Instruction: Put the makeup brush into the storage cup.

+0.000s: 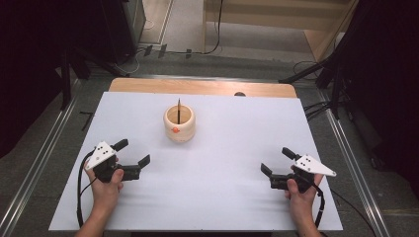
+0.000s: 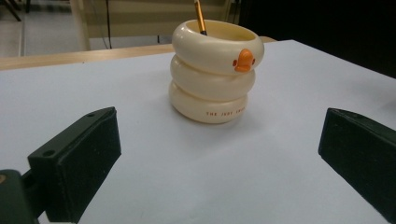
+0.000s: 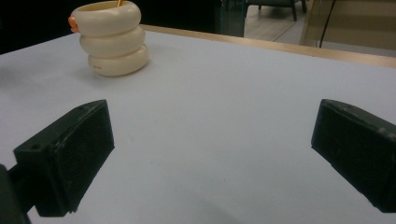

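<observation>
A cream holder (image 1: pixel 179 123) shaped like three stacked rings with an orange duck beak stands on the white table top (image 1: pixel 222 163), toward the back left of centre. A thin pencil (image 1: pixel 178 109) leans inside it. The same holder (image 2: pixel 215 70) fills the upper middle of the left gripper view with the pencil (image 2: pixel 200 16) poking out, and the holder (image 3: pixel 112 37) sits at the upper left of the right gripper view. My left gripper (image 1: pixel 132 152) is open at the front left, nothing between its jaws. My right gripper (image 1: pixel 277 161) is open at the front right, likewise empty.
The white sheet covers a wooden table whose far edge (image 1: pixel 202 88) shows as a tan strip. Metal rails (image 1: pixel 44 148) run along both sides on the grey floor. Cables and dark stands (image 1: pixel 326 74) lie beyond the far corners.
</observation>
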`<state>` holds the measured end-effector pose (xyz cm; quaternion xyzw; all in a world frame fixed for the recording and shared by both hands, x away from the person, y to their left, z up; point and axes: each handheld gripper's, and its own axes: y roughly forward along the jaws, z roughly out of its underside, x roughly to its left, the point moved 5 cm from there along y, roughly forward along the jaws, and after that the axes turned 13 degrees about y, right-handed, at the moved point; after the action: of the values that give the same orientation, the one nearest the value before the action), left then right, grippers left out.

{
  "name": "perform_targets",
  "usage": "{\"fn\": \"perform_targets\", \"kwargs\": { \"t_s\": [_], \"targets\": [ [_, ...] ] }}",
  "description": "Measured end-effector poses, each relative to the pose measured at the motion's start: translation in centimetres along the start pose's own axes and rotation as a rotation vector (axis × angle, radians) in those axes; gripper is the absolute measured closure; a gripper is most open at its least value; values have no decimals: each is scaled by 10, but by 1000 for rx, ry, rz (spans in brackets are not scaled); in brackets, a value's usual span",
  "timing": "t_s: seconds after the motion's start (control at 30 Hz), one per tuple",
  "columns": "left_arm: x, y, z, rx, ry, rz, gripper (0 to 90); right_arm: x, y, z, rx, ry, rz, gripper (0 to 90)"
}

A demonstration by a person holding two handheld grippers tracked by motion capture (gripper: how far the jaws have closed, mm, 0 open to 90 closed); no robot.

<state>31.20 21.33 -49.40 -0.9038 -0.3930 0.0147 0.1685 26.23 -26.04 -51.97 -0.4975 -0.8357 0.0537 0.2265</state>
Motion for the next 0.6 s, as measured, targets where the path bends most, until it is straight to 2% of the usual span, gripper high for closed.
{"fn": "perform_targets", "kwargs": {
  "t_s": [0.07,0.27,0.47,0.6],
  "targets": [
    [-1,-3,3,12,16,-2,0,0,0,0,0,1,0,0],
    [-1,-13,9,14,7,-11,0,1,-3,-2,-12,-1,0,0],
    [4,-29,11,-1,9,-38,0,0,-4,-2,-15,3,4,0],
    [9,-38,16,-5,-7,-43,0,0,-3,-2,-13,4,5,0]
  ]
}}
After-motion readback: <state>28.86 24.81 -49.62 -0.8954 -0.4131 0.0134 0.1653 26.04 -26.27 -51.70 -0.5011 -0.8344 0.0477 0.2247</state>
